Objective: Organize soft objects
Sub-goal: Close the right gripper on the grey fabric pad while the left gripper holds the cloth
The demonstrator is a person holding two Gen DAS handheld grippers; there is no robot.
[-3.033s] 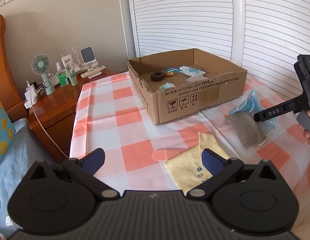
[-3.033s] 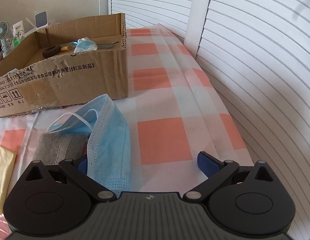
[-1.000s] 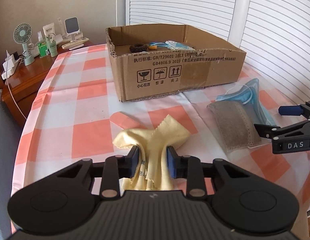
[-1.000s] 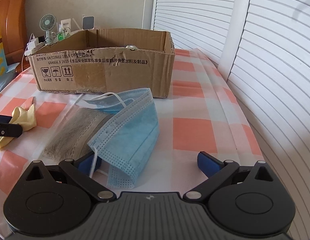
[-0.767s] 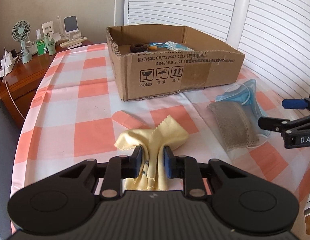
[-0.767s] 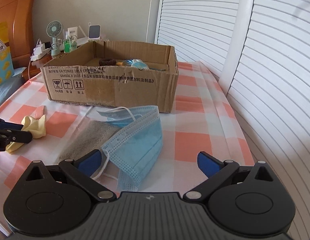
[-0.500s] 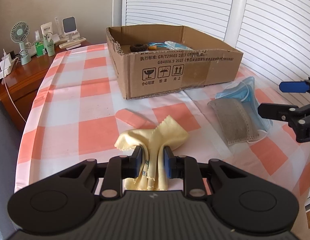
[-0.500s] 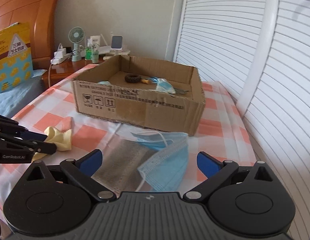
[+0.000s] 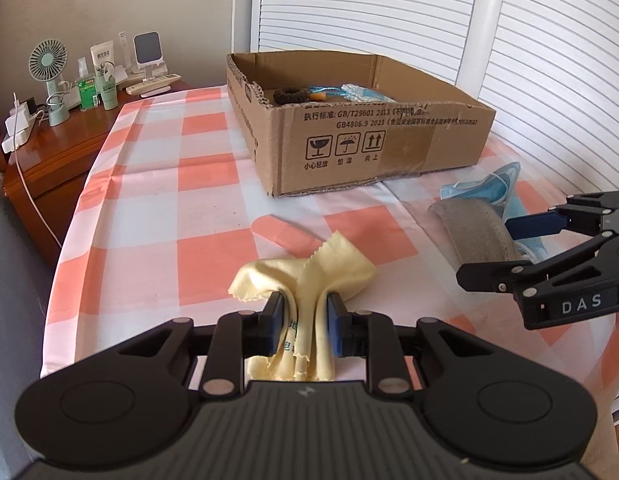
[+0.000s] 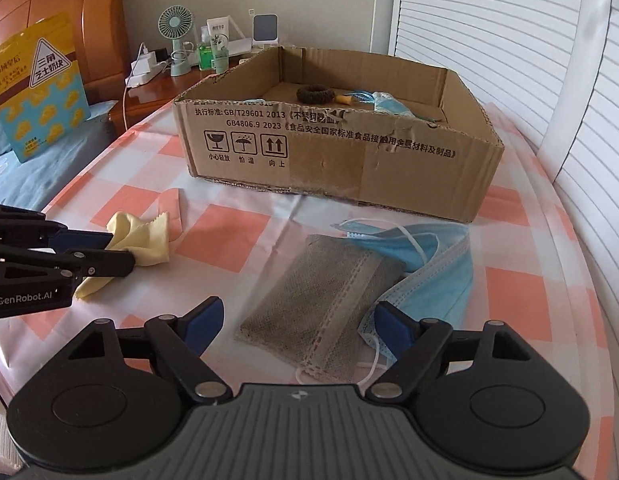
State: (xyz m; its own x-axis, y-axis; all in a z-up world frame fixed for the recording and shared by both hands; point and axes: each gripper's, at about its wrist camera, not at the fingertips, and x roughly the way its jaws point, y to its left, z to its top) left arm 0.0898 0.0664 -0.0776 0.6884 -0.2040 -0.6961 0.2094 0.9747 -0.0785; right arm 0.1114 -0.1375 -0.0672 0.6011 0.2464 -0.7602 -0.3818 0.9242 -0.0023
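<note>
1. Yellow cloth (image 9: 309, 276): three seconds earlier it lay flat on the worktop ahead of the spread left tool; it is now bunched into upright folds and pinched between the pads of the left tool (image 9: 305, 320), its free corners fanning out forward of the tips and a tail hanging below them. Judged from this, the pick-up step is done and carriage to the box is the step in hand.
2. Appearance of the cloth: thin, pale yellow, pinked zigzag edges, printed characters partly visible between the pads; it creases freely and should drape when lifted.
3. Right tool (image 10: 297, 320): jaws spread wide, gripping nothing. Over the same interval it has drawn back from the blue mask and now straddles the near end of the grey pouch (image 10: 329, 300), which lies directly ahead between its fingers.
4. Blue mask (image 10: 437, 268): lies just beyond and to the right of the right tool, partly under the pouch edge, ear loops loose.
5. Cardboard box (image 9: 389, 148): well forward of both tools, open-topped, already holding a dark ring and pale blue items.
6. Worktop (image 9: 157, 208): covered in orange-and-white check cloth.
</note>
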